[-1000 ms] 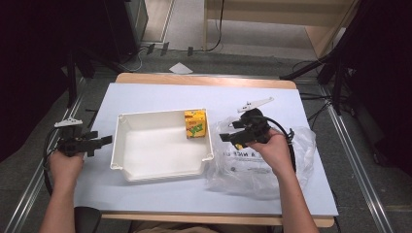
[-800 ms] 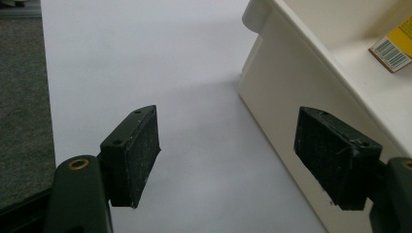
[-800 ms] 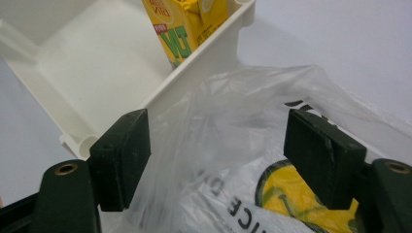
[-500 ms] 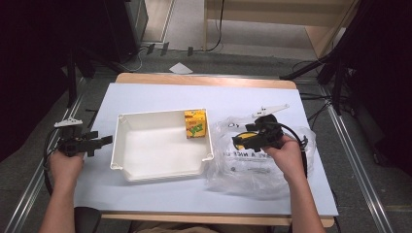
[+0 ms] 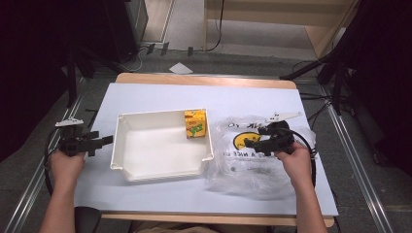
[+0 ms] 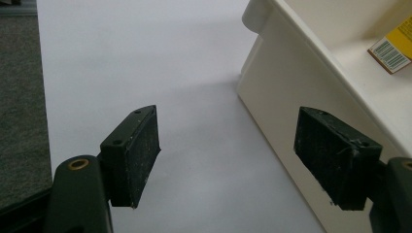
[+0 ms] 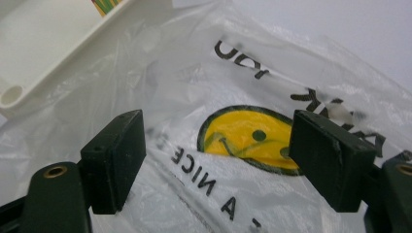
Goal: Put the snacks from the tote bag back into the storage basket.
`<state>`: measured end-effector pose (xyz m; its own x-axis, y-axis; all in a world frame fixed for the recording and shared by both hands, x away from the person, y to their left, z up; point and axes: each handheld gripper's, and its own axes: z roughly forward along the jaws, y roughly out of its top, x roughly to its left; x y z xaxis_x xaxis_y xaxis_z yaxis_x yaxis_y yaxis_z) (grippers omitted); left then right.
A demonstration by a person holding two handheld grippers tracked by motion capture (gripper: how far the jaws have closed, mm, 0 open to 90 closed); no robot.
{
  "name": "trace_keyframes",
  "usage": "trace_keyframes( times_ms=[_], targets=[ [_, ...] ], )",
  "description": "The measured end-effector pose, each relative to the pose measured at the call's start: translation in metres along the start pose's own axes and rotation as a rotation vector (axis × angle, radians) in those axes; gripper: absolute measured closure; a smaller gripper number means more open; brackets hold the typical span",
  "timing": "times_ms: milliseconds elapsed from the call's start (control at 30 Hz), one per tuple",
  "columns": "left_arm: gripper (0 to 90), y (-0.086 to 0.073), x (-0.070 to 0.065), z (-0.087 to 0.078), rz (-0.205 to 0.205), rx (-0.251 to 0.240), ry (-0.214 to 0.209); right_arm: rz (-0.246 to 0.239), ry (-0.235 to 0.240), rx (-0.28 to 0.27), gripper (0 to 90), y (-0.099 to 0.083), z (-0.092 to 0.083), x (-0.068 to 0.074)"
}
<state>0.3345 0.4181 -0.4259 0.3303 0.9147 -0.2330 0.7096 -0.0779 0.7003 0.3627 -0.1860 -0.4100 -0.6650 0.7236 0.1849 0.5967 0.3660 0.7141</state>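
Setting: laboratory or recording workspace. Evidence: wooden table (image 5: pixel 204 80) under a white sheet (image 5: pixel 160 99), flanked by metal floor rails (image 5: pixel 362 170), black stand legs (image 5: pixel 323 68), and loose cables (image 5: pixel 221 29) on grey carpet.

Tray, carton and bag on my table.
I see a white tray (image 5: pixel 163 167) holding an upright yellow carton (image 5: pixel 195 124) in its far right corner; a crumpled clear smiley bag (image 5: pixel 252 160) touches its right side.

On the clear plastic bag (image 7: pixel 252 160), black letters reading "A NICE" are seen below a yellow smiley face (image 7: pixel 248 136), further words above it being too creased to be read, while a barcode is shown on the yellow carton (image 6: pixel 394 46).
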Motion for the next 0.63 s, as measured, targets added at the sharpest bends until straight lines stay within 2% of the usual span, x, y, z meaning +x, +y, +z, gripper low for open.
trace_keyframes(
  times_ms=[167,633],
  targets=[
    [25.4,-0.0001,-0.0005,0.0012,0.004,0.004,0.004,0.020,-0.021,-0.010,22.5,-0.0038,-0.0031,-0.0051],
    [25.3,0.0001,-0.0011,0.0029,0.002,0.014,0.011,0.018,-0.017,-0.007,22.5,-0.0041,-0.0017,-0.0054]
  ],
)
